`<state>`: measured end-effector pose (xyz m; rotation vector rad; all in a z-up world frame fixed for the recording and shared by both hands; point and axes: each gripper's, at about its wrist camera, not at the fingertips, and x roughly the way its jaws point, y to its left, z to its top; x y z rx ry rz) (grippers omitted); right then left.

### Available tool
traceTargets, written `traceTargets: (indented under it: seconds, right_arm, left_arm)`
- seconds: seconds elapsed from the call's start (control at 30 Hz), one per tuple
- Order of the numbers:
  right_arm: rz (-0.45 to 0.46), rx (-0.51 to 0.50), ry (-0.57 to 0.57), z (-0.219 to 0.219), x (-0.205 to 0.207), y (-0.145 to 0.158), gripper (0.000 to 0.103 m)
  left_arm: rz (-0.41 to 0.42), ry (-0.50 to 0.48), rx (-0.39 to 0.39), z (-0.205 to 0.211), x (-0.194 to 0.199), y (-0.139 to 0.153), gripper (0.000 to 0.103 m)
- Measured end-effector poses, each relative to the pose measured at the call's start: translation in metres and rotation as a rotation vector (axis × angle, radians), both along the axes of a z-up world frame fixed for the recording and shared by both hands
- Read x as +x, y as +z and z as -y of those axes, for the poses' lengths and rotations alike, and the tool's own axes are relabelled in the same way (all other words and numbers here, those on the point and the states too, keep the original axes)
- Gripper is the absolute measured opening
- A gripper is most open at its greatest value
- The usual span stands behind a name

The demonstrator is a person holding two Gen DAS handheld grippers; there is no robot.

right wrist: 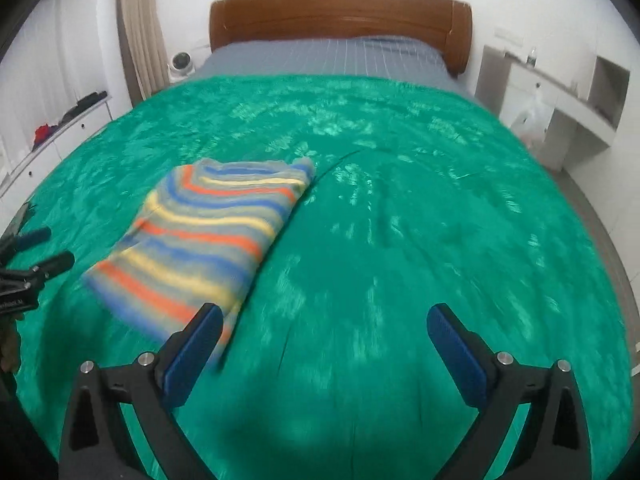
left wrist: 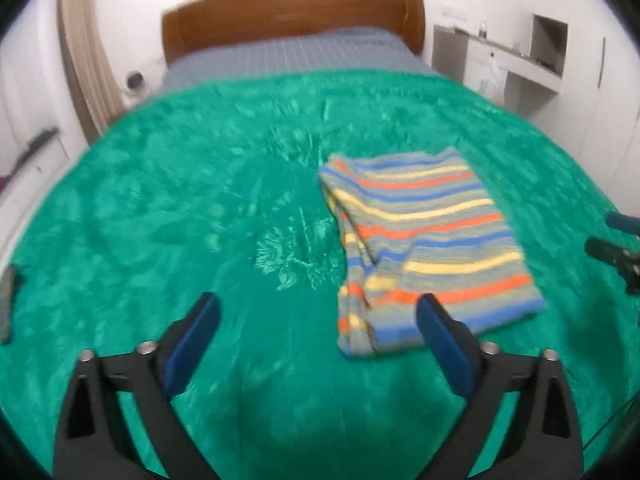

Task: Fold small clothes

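A small striped garment (left wrist: 428, 240), grey with blue, yellow and orange bands, lies folded into a rough rectangle on the green blanket (left wrist: 200, 208). It also shows in the right wrist view (right wrist: 212, 232). My left gripper (left wrist: 320, 312) is open and empty, just above the blanket, with the garment's near edge by its right finger. My right gripper (right wrist: 326, 322) is open and empty, with the garment's near corner by its left finger. Each gripper shows at the edge of the other's view: the right one (left wrist: 612, 240), the left one (right wrist: 38, 248).
The bed has a wooden headboard (right wrist: 340, 16) and a grey sheet (right wrist: 320, 58) beyond the blanket. A white shelf unit (right wrist: 560, 92) stands at the right, a low white cabinet (right wrist: 52, 136) and a curtain (right wrist: 140, 28) at the left. A dark object (left wrist: 6, 300) lies at the blanket's left edge.
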<state>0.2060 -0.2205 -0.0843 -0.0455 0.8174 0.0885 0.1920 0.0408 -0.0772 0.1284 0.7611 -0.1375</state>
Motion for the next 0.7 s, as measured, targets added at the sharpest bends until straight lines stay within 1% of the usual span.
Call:
traceTargets:
  seconds: [0.03, 0.07, 0.13, 0.17, 0.27, 0.37, 0.43, 0.57, 0.63, 0.7]
  right_arm:
    - [0.023, -0.010, 0.010, -0.003, -0.018, 0.009, 0.103]
    - [0.038, -0.017, 0.015, -0.002, -0.027, 0.014, 0.103]
    - [0.075, -0.027, 0.022, 0.002, -0.056, 0.029, 0.103]
    - [0.089, -0.021, 0.029, 0.002, -0.073, 0.037, 0.103]
    - [0.123, -0.035, 0.032, -0.006, -0.101, 0.050, 0.103]
    - [0.197, -0.049, 0.002, -0.012, -0.132, 0.069, 0.103]
    - [0.223, -0.034, -0.017, -0.011, -0.145, 0.078, 0.103]
    - [0.213, -0.001, -0.013, -0.014, -0.154, 0.088, 0.103]
    - [0.228, 0.006, -0.013, -0.017, -0.162, 0.095, 0.103]
    - [0.240, 0.006, -0.016, -0.020, -0.167, 0.100, 0.103]
  left_arm:
    - [0.020, 0.018, 0.018, 0.004, -0.008, 0.009, 0.101]
    - [0.053, 0.049, 0.039, 0.007, -0.026, 0.021, 0.101]
    - [0.090, 0.086, 0.044, 0.008, -0.036, 0.039, 0.101]
    - [0.099, 0.101, 0.038, 0.007, -0.045, 0.046, 0.101]
    - [0.119, 0.158, 0.038, 0.003, -0.067, 0.066, 0.101]
    - [0.143, 0.205, 0.056, 0.002, -0.087, 0.078, 0.102]
    - [0.154, 0.211, 0.061, 0.002, -0.101, 0.086, 0.102]
    - [0.166, 0.194, 0.102, 0.009, -0.123, 0.094, 0.102]
    - [0.179, 0.195, 0.119, 0.011, -0.133, 0.099, 0.102]
    - [0.183, 0.200, 0.114, 0.013, -0.140, 0.102, 0.102]
